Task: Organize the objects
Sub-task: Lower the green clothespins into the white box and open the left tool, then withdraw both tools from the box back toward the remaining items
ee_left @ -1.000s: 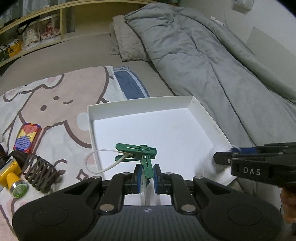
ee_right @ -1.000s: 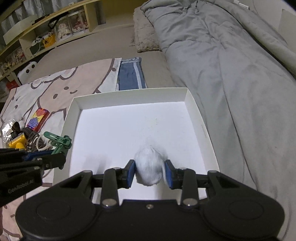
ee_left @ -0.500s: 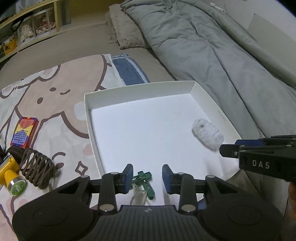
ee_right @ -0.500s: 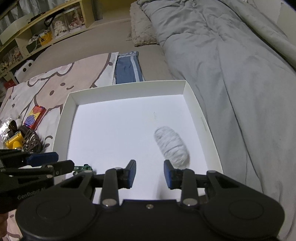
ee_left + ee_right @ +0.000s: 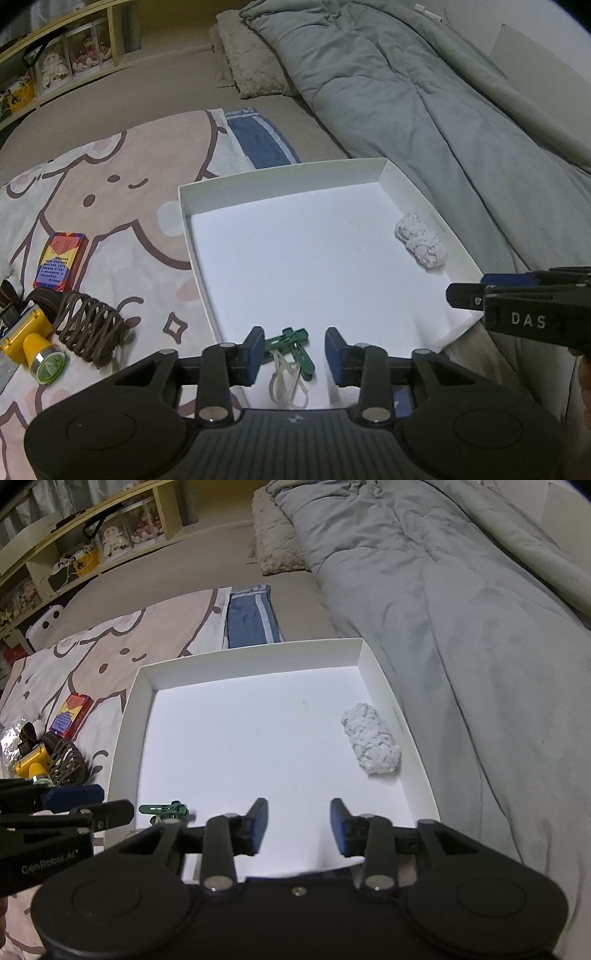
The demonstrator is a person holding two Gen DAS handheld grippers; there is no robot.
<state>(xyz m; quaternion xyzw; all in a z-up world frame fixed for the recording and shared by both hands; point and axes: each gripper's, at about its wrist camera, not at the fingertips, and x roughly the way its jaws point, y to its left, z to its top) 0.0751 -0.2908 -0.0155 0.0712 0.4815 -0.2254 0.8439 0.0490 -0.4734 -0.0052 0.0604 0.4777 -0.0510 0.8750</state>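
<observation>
Blue pads on the left gripper (image 5: 294, 354) stand spread, the jaws having just been opening, and nothing is pinched: the green clip (image 5: 291, 345) with its pale loop of cord lies loose on the floor of the white tray (image 5: 280, 177), in the near left corner, between the pads but touching neither. The right gripper (image 5: 298, 827) is likewise parted, its jaws having just been opening too, with only bare tray floor between them. Farther in, the white ball of yarn (image 5: 371, 744) lies on its side close to the tray's right wall. Left of the tray, on the cartoon-print blanket (image 5: 110, 184), sit a yellow flashlight (image 5: 35, 345), a coiled brown cord (image 5: 90, 325) just beside it, and a colourful small box (image 5: 61, 260) beyond them. A folded blue cloth (image 5: 249, 618) lies past the tray's far edge, and a grey duvet (image 5: 443, 590) runs along the right.
</observation>
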